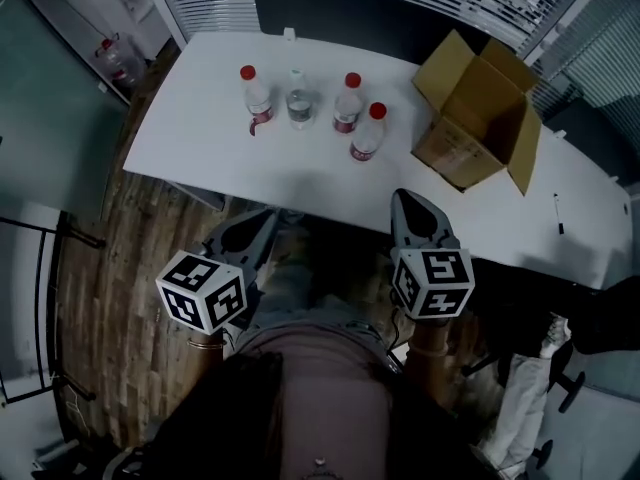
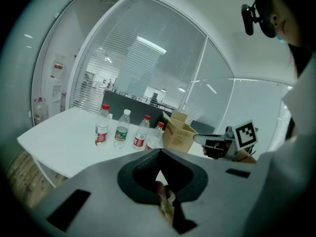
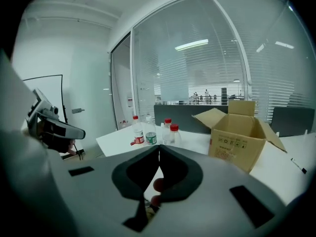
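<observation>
Left claw (image 1: pixel 262 224) and right claw (image 1: pixel 408 203) both hang close to the person's body, short of the table (image 1: pixel 200 133) edge. Each has its jaws pressed together on nothing, and the two gripper views show the tips meeting with only air between

Four bottles (image 1: pixel 347 101) stand upright in a loose row at the middle of the table, well apart from both claws. The front bottle (image 1: pixel 367 131) is the one nearest the right claw. An open box (image 1: pixel 478 108) sits just to their right

For a clean grasp, I judge the jaws should be spread before they reach the row. The claw should come in level at mid-body, below the cap, since the bottles stand close enough for a wide claw to knock a neighbour over
</observation>
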